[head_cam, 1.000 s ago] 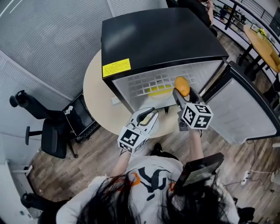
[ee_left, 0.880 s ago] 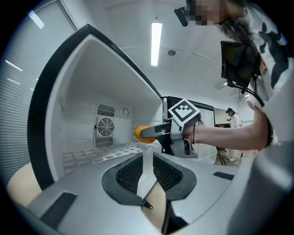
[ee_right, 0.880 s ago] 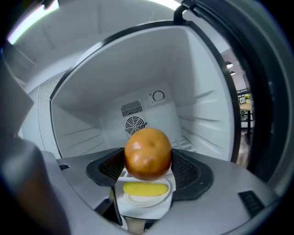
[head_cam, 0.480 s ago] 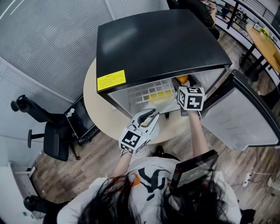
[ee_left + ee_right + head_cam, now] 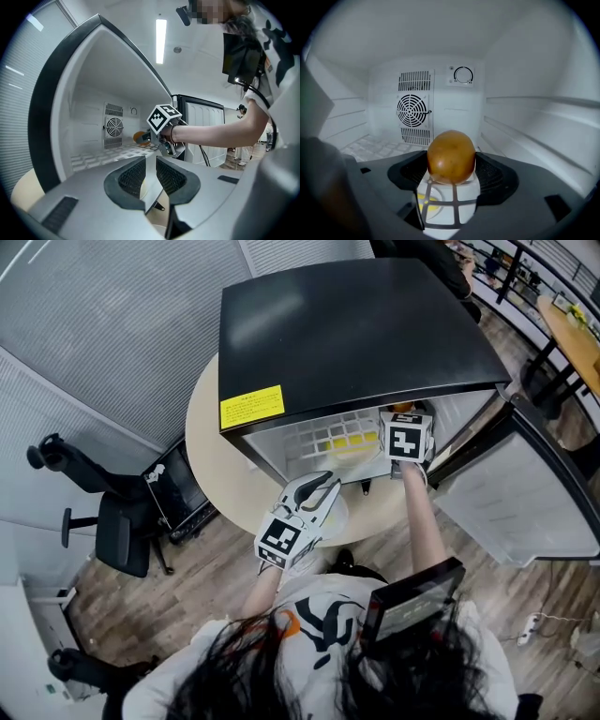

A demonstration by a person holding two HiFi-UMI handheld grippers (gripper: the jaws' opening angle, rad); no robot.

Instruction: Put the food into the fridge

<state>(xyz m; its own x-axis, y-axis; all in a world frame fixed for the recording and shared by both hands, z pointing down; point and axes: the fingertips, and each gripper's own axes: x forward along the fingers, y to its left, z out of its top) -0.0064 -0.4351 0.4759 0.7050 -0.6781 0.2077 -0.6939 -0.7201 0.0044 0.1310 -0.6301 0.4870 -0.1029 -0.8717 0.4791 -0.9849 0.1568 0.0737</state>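
Right gripper [image 5: 451,165] is clamped on the round orange-brown piece of food [image 5: 451,151], with one dark jaw pressed against each side of it. That food is inside the cavity of the small black fridge with a white lining [image 5: 347,324]. It is held toward the right side above the white grid shelf [image 5: 98,154]; whether it touches the shelf I cannot tell. Below the gripper a yellow patch [image 5: 343,440] shows at the shelf, too unclear to name. On the back wall are one round fan grille [image 5: 413,110] and one dial [image 5: 463,75]. The white-lined fridge door [image 5: 525,493] stands swung open at the right, and the fridge rests on a round pale table [image 5: 208,437]. Left gripper [image 5: 150,165] hangs outside the opening, low over the table edge, its jaws drawn nearly together with nothing between them.

The step in hand looks like the placing itself. The next move calls for lowering the food until the shelf bears it, then parting the jaws and drawing straight back. Being round, it may roll on the grid. Counted: one piece of food, two grippers, one fridge, one door.
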